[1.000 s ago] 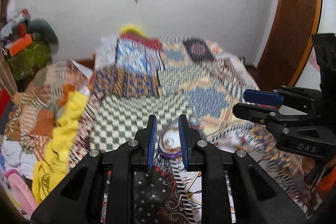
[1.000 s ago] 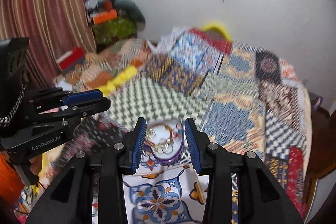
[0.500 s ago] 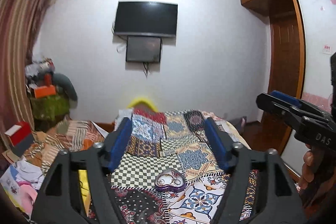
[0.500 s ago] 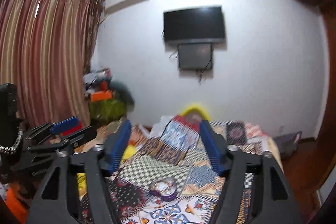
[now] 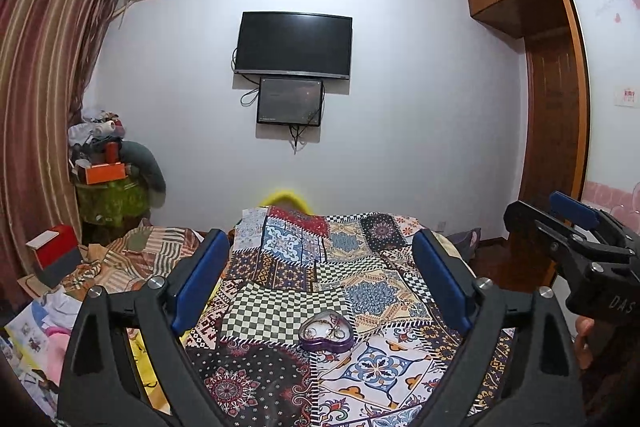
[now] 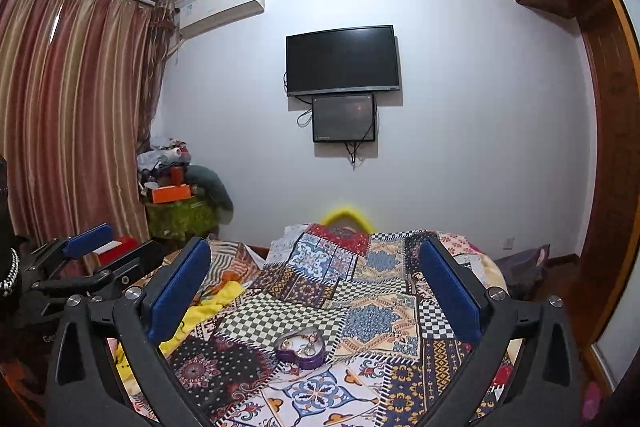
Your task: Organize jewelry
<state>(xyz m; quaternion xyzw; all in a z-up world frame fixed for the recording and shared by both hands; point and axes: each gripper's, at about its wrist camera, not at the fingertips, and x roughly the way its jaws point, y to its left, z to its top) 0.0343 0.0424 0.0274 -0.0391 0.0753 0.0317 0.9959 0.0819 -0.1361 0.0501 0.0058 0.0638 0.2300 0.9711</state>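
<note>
Jewelry, gold rings and chains, lies in a purple heart-shaped box (image 5: 326,331) on the patchwork bedspread (image 5: 372,291). Left gripper (image 5: 320,287) and right gripper (image 6: 316,291) are empty, jaws opening. Risk: the soft bedding could tip the box. Earlier, both grippers were nearly closed beside it.

Dim, sharp, perhaps edge-warped fisheye views
</note>
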